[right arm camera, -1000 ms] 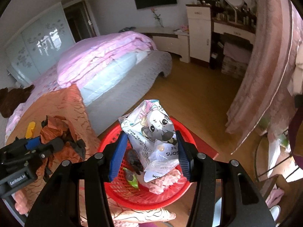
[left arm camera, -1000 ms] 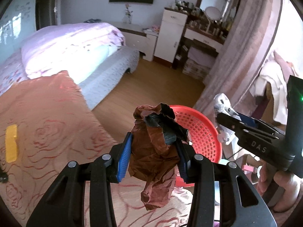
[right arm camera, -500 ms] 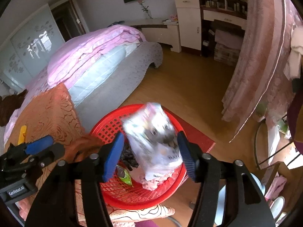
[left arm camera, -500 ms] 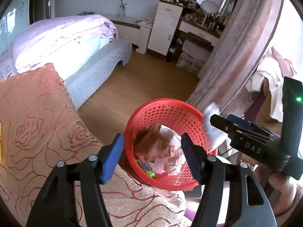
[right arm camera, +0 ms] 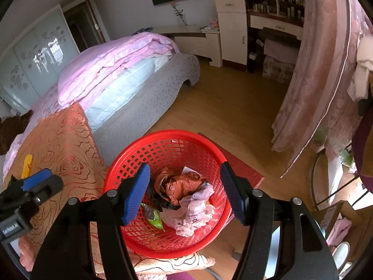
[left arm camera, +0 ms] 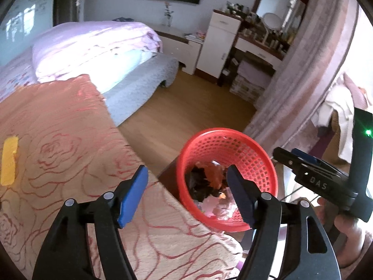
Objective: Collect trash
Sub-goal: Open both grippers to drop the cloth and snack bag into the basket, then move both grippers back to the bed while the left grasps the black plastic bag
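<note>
A red mesh basket stands beside the cloth-covered table; it also shows in the left wrist view. Inside lie a crumpled brown paper wrapper, a pale pink printed snack bag, a green wrapper and dark scraps. My right gripper is open and empty right above the basket. My left gripper is open and empty over the table edge, just left of the basket. A yellow item lies on the table at far left.
The table wears a beige cloth with red roses. A bed with pink bedding fills the left. A pink curtain hangs at right, a dresser stands at the back, with wooden floor between.
Both grippers opened. The left one dropped the brown paper wrapper and the right one dropped the printed snack bag; both pieces now lie in the red basket.
</note>
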